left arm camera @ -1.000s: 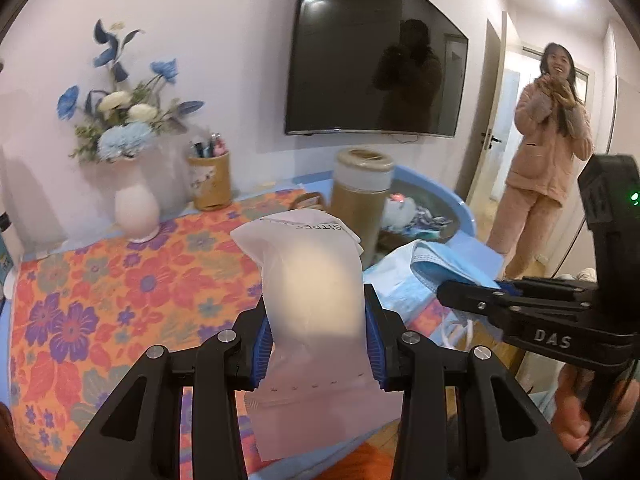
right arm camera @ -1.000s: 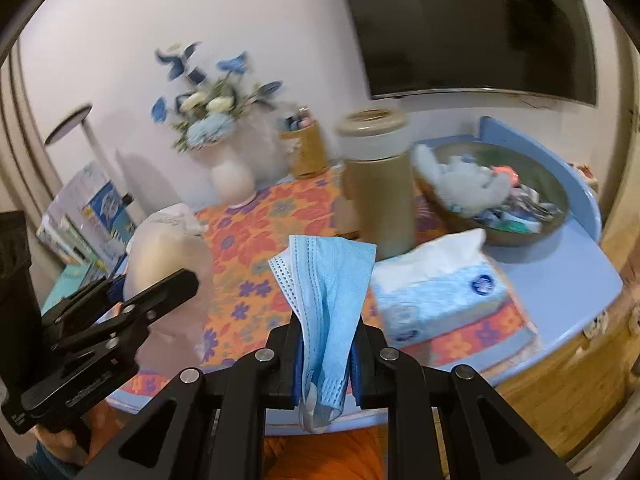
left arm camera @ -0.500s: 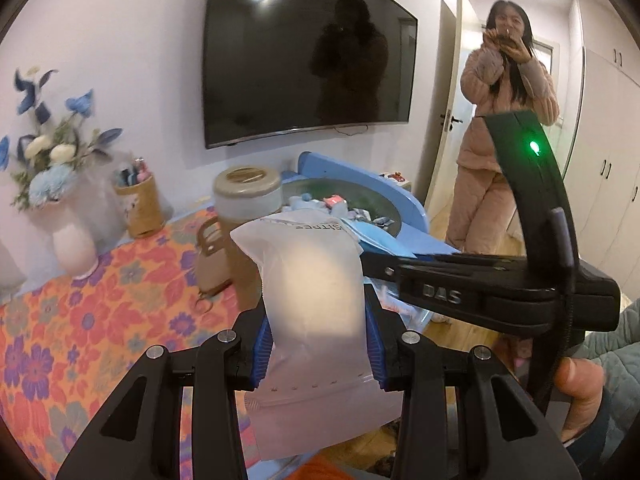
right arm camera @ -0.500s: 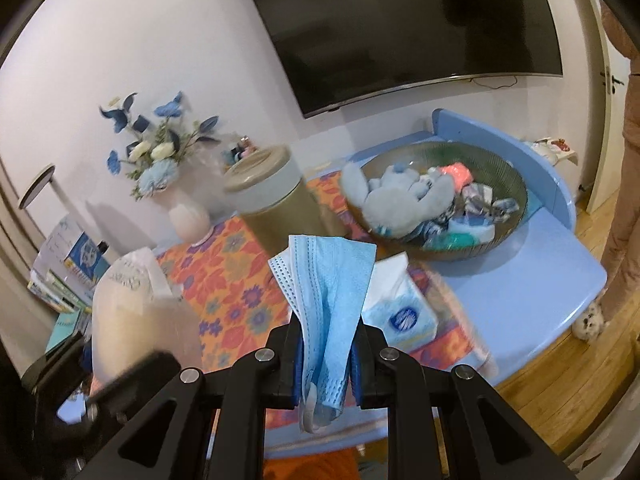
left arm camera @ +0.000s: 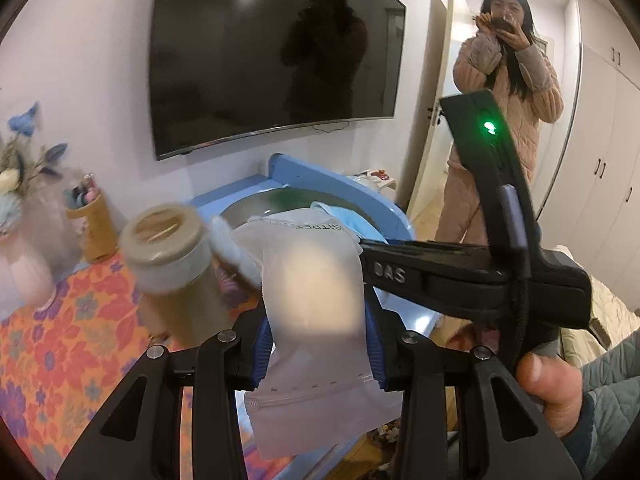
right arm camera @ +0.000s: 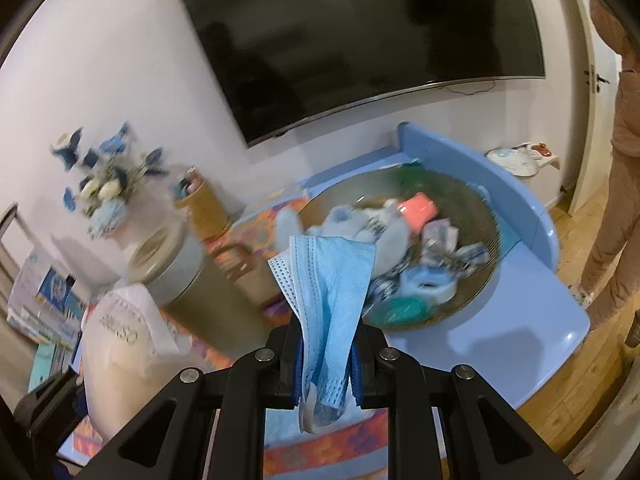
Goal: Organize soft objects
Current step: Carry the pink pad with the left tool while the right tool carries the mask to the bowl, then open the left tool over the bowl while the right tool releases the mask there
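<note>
Both claws have swung over toward the round dark bowl of soft stuff — left claw pinched on the see-through plastic pouch, right claw pinched on the light blue face mask, both held up in the air & prob. about to drop in.

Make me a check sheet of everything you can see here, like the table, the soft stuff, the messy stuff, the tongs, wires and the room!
Surface: blue table with a flowery cloth.
Job's things: white pouch and blue face mask, both held; bowl of soft things.
Clutter: tan jar, flower vase, pen cup.
Tongs: left tongs shut on pouch; right tongs shut on mask.
Cables: black cord on the right tongs' body.
Surroundings: wall TV, woman in pink by the door.
</note>
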Tool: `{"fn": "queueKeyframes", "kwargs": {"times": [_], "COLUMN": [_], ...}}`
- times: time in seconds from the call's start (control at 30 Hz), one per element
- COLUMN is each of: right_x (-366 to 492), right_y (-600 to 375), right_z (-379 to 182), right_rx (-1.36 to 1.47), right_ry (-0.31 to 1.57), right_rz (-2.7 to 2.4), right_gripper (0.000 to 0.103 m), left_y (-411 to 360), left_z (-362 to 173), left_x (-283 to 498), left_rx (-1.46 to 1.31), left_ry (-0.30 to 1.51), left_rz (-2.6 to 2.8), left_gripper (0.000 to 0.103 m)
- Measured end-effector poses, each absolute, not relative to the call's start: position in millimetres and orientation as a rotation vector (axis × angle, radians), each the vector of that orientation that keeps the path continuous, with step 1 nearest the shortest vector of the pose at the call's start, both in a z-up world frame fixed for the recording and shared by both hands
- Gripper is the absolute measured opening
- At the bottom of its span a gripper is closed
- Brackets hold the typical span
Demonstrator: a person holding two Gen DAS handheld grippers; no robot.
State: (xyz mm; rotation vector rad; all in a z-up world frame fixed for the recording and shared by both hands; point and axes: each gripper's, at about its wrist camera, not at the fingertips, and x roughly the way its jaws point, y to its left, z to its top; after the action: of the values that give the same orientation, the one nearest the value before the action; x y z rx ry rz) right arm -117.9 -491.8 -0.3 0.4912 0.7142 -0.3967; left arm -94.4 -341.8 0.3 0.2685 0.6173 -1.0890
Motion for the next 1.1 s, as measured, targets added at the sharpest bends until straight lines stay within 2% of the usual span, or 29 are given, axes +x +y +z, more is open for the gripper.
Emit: {"fn": "queueKeyframes", "kwargs": {"times": [0.47, 0.53, 0.6, 0.63, 0.7, 0.93, 1.1], "right_x": [-72, -63, -61, -66, -78, -109, -123], "right_y": [-601, -613, -630, -635, -642, -638, -605], "right_z": [-2, -8, -20, -24, -32, -31, -15], "right_rx": [0.634, 0.657, 0.714, 0.739, 0.773, 0.784, 0.725], "right_ry": [0.695, 0.714, 0.76, 0.743, 0.717, 0.675, 0.631], "right_rz": [-0.525, -0.534, -0.553, -0.553, -0.55, -0.52, -0.495], "right_gripper": [0.017, 0.026, 0.062, 0.062, 0.062, 0.062, 0.062], "left_y": [-436, -449, -464, -469, -474, -455, -410], "left_z": [8, 6, -2, -6, -12, -10, 4], "left_x": [-43, -33, -24, -22, -20, -42, -74], "left_rx": [0.26, 0.256, 0.276, 0.286, 0.303, 0.284, 0.296], "left_ry": [0.64, 0.647, 0.671, 0.674, 0.681, 0.673, 0.583], "left_rz": [-0.907, -0.891, -0.892, -0.881, -0.878, -0.964, -1.001], "left_gripper": [0.037, 0.039, 0.049, 0.06, 0.078, 0.078, 0.078]}}
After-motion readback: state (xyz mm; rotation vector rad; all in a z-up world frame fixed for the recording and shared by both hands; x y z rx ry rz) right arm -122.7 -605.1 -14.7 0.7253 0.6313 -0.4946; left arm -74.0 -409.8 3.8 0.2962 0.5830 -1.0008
